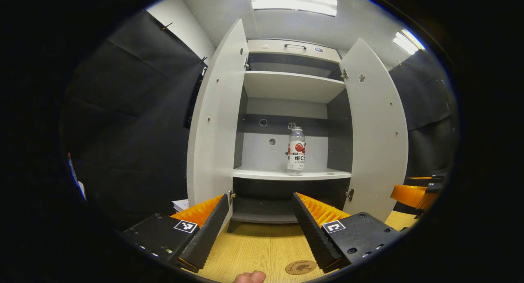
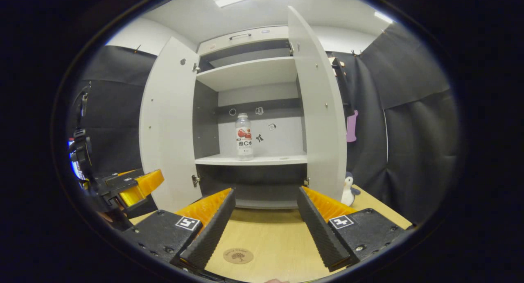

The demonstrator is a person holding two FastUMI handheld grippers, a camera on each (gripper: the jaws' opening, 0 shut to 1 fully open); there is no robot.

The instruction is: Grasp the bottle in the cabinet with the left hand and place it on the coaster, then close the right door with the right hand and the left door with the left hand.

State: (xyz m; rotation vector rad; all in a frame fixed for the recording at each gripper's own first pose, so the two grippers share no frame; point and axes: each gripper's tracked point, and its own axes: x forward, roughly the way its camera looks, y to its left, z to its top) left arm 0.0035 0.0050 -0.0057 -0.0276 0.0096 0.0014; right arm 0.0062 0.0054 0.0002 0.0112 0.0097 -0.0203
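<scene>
A clear bottle (image 1: 296, 151) with a red-and-white label stands upright on the middle shelf (image 1: 291, 174) of a white cabinet; the right gripper view has the bottle (image 2: 244, 137) too. Both doors hang wide: the left door (image 1: 213, 119) and the right door (image 1: 378, 127). A round wooden coaster (image 1: 300, 267) lies on the wooden table in front of the cabinet, seen as well as the coaster (image 2: 238, 256) in the right gripper view. My left gripper (image 1: 260, 201) is open, well short of the bottle. My right gripper (image 2: 266, 195) is open and holds nothing.
The wooden table (image 1: 254, 250) runs up to the cabinet's foot. A small penguin toy (image 2: 348, 189) stands on the table beside the right door. An empty upper shelf (image 1: 292, 84) sits above the bottle. Black cloth walls close both sides.
</scene>
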